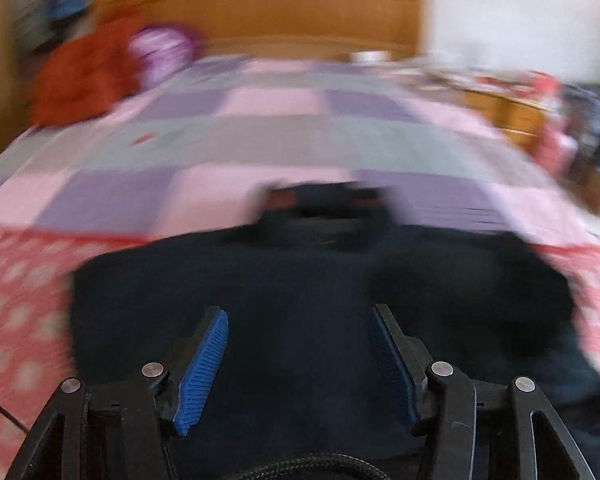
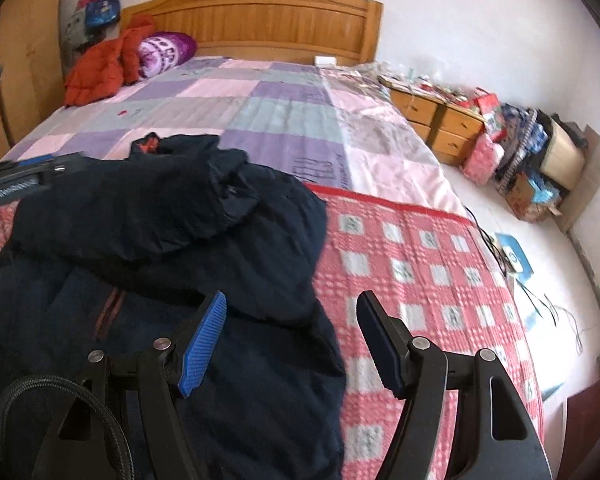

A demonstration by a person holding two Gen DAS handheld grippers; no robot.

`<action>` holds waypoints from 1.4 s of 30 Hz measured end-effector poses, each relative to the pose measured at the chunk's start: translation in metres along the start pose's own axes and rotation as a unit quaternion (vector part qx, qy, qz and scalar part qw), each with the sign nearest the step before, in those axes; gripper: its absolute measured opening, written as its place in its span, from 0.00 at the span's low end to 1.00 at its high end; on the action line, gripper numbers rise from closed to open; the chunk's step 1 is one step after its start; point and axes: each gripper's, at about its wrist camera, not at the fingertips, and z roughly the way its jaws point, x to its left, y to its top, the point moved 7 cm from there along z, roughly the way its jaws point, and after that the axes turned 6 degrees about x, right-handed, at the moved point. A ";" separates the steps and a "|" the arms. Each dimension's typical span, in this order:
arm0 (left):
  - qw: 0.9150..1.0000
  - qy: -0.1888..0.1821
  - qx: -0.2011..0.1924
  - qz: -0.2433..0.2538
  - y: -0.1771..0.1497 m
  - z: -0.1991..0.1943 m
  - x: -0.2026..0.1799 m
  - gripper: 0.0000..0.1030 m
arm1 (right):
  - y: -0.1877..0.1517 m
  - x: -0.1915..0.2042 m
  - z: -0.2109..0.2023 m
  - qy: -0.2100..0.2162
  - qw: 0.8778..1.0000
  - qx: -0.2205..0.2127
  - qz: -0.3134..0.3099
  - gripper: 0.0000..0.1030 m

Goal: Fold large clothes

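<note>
A large dark navy jacket (image 2: 172, 240) lies on the near part of the bed, its right sleeve folded over the body and its collar toward the headboard. In the blurred left wrist view the jacket (image 1: 300, 288) fills the lower middle. My left gripper (image 1: 300, 316) is open and empty above the jacket's body. My right gripper (image 2: 290, 304) is open and empty over the jacket's right edge, where it meets the red checked blanket (image 2: 420, 264). The left gripper's body shows at the left edge of the right wrist view (image 2: 24, 182).
The bed has a pink and purple patchwork sheet (image 2: 260, 100) and a wooden headboard (image 2: 260, 20). A red coat (image 2: 100, 68) and a purple pillow (image 2: 164, 52) lie at its far left. Wooden drawers (image 2: 436, 120) and clutter stand at the right, with cables on the floor (image 2: 500, 248).
</note>
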 end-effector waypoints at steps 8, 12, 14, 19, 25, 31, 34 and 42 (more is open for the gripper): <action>0.993 0.046 0.064 -0.091 0.008 0.040 0.149 0.60 | 0.052 0.074 0.034 0.046 0.998 -0.009 -0.033 0.69; 0.995 0.016 0.071 -0.062 0.017 0.057 0.141 0.60 | 0.083 0.116 0.060 0.062 0.996 -0.011 -0.057 0.69; 0.995 -0.001 0.075 -0.064 0.015 0.062 0.138 0.60 | 0.100 0.138 0.076 0.073 0.996 0.001 -0.057 0.70; 0.994 -0.024 0.054 -0.088 -0.016 0.041 0.130 0.60 | 0.149 0.219 0.094 0.183 0.979 0.024 -0.082 0.70; 0.992 -0.022 0.068 -0.104 -0.064 0.028 0.124 0.60 | 0.217 0.334 0.119 0.213 0.961 0.016 -0.177 0.70; 0.994 -0.021 0.072 -0.081 -0.092 0.012 0.132 0.60 | 0.215 0.420 0.155 0.297 0.906 0.174 -0.246 0.70; 0.994 -0.030 0.077 -0.073 -0.098 0.017 0.130 0.60 | 0.224 0.455 0.172 0.289 0.896 0.221 -0.254 0.71; 0.995 -0.032 0.050 -0.079 -0.079 0.027 0.132 0.60 | 0.205 0.485 0.215 0.241 0.874 0.349 -0.237 0.71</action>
